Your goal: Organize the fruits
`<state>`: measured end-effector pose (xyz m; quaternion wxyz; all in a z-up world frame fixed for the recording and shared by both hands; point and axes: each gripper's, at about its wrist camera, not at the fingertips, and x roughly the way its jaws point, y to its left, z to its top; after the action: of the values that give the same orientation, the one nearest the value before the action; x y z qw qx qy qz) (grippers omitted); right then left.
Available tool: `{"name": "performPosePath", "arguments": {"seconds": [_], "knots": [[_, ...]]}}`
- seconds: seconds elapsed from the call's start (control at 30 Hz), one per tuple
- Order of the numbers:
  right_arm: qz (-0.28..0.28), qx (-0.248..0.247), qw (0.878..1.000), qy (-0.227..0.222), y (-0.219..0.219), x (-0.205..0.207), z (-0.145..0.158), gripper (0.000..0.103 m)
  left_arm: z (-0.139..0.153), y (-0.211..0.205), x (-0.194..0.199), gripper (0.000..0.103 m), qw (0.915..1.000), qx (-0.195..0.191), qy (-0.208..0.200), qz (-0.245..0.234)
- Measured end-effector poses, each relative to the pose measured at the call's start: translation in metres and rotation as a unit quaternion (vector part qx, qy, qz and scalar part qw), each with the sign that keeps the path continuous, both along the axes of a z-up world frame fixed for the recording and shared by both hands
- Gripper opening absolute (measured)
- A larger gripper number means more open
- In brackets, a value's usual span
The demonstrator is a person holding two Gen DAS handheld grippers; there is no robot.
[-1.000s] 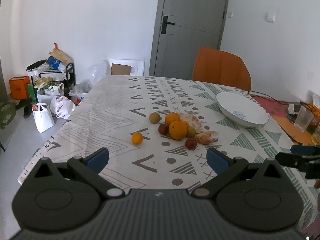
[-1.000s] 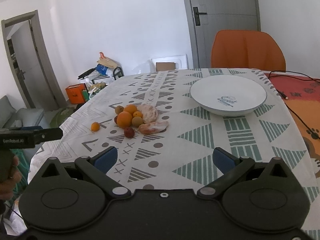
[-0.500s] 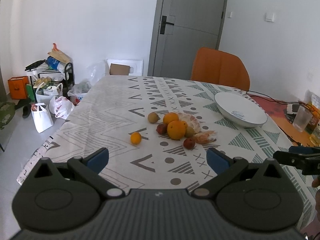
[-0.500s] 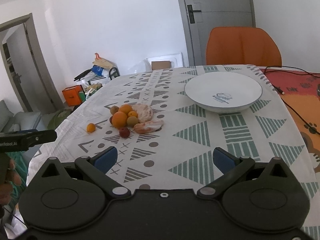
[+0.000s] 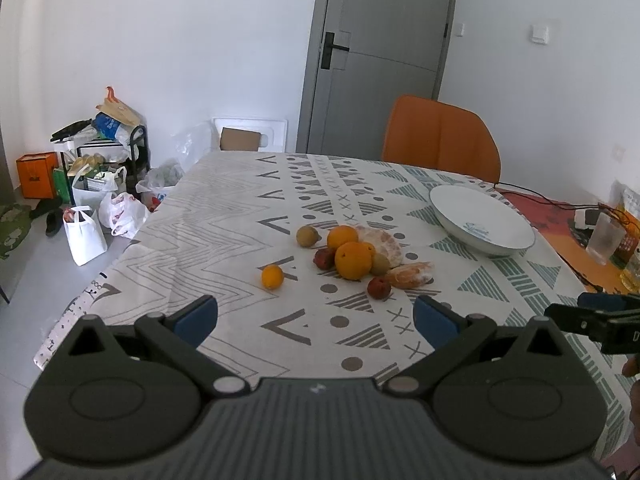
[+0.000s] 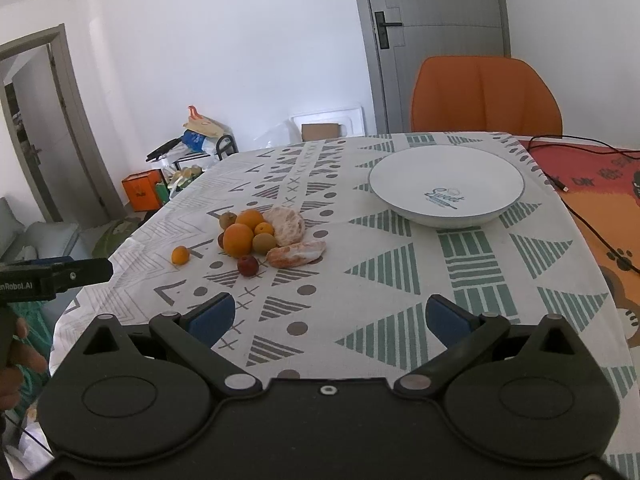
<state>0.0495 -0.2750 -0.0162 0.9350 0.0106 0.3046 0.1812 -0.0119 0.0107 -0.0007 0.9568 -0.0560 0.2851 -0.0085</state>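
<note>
Both grippers have drawn back slightly from the fruit since a second ago, so more patterned cloth shows ahead of them. Left gripper (image 5: 316,316) and right gripper (image 6: 327,318) hover above the near edge of the table (image 6: 400,280), jaws spread wide and holding nothing. Most of the fruit pile (image 6: 256,236) sits mid-table, with one small orange (image 5: 272,276) apart toward the left edge. Right of the pile, near the far right edge, the white bowl (image 6: 446,184) stands well apart, with bare cloth between them.
</note>
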Motion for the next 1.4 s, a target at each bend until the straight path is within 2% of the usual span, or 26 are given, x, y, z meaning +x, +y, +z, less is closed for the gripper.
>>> {"name": "performPosePath", "arguments": {"seconds": [0.4,0.9,1.17,1.3,1.4], "knots": [[-0.001,-0.015,1.0,-0.004,0.004,0.004,-0.004,0.103,0.0,0.005,0.006,0.103,0.9999,-0.005,-0.007,0.009],[0.014,0.0,1.0,-0.001,0.003,0.024,-0.012,0.103,-0.013,0.008,0.028,0.1,0.9998,-0.013,-0.011,0.013],[0.021,0.012,1.0,0.009,0.007,0.043,-0.019,0.102,-0.025,0.018,0.051,0.082,0.9992,-0.03,0.009,0.023],[0.025,0.014,0.999,0.019,0.012,0.052,-0.024,0.095,-0.03,0.021,0.063,0.073,0.9991,-0.029,0.019,0.026],[0.026,0.013,0.999,0.027,0.016,0.06,-0.028,0.095,-0.034,0.022,0.072,0.067,0.9987,-0.035,0.029,0.023]]}}
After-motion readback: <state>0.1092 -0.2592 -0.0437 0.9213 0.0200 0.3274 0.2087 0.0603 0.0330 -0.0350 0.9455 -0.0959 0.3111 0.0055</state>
